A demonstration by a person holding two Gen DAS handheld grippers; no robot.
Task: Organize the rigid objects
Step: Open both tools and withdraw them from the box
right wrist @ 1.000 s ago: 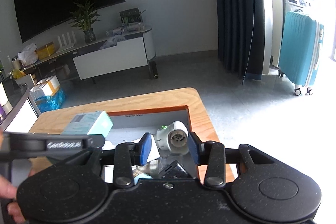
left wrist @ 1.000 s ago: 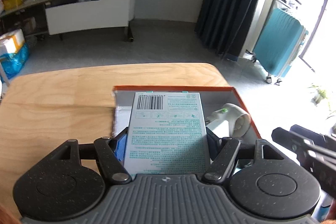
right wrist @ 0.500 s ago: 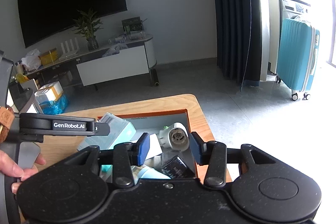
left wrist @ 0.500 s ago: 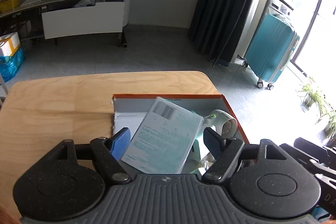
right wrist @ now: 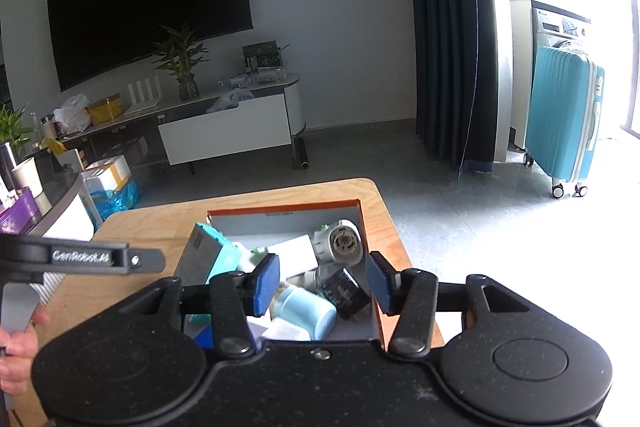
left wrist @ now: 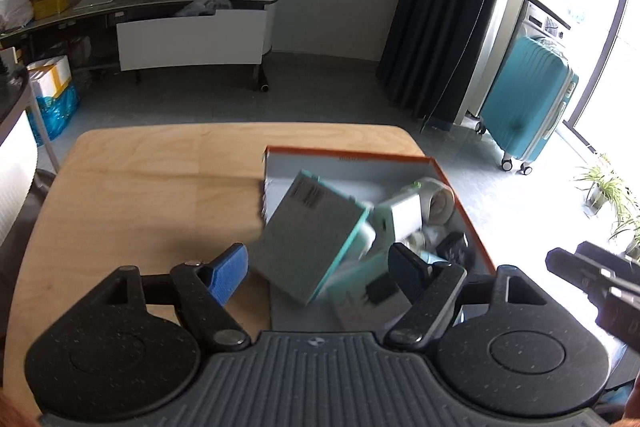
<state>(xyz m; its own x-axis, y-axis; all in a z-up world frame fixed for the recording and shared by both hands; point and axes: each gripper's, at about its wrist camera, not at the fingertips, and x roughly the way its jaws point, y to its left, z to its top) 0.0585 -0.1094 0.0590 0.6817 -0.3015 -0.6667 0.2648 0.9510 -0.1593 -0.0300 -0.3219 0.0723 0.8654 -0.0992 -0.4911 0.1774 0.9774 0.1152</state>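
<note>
i hold a claw in each hand above a light wooden table [left wrist: 140,195]. near its far right corner sits a shallow box [left wrist: 348,159] with an orange rim and pale grey inner walls, crowded with small hard items.

the main thing, a flat teal carton [left wrist: 308,239], lies tilted in the left half of the box, its lower end propped over the box's near left edge. its broad grey face carries a black barcode near the top corner, and its thin sides are bright teal. it looks motion-blurred.

my left claw [left wrist: 320,267] is spread wide, blue pads clear of the carton on either side, pinching nothing.

my right claw [right wrist: 322,281] hangs over the near end of the box; its jaws are opening, with nothing gripped, though items lie below the gap. under it are a pale blue jar [right wrist: 306,315] on its side, a small black cube [right wrist: 345,291], and a white cylindrical gadget [right wrist: 340,241] with a round meshed face against the right wall.
</note>
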